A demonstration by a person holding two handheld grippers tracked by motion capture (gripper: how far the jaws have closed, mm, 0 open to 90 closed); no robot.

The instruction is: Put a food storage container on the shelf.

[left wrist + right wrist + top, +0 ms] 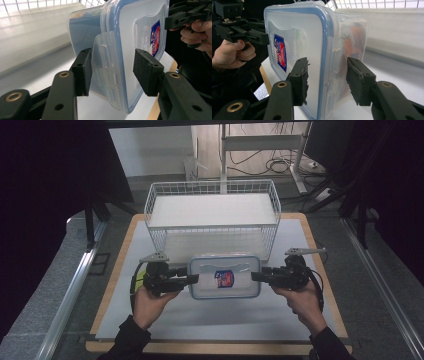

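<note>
1. The table in front of me has a pale mat over a wooden top, and its near half is bare.
2. A white wire basket stands at the far middle of the table, with a white liner inside.
3. Just in front of the basket is a clear plastic container with a blue-rimmed lid and a red and blue label on top. It sits between my two grippers, and I cannot tell whether it rests on the mat or hangs off it.
4. My left gripper has its jaws spread around the container's left end, one pad above the lid, one below the box, with the latch flap between them and gaps on both sides.
5. My right gripper straddles the right end the same way: jaws apart, pads near but not pressing the walls.
</note>
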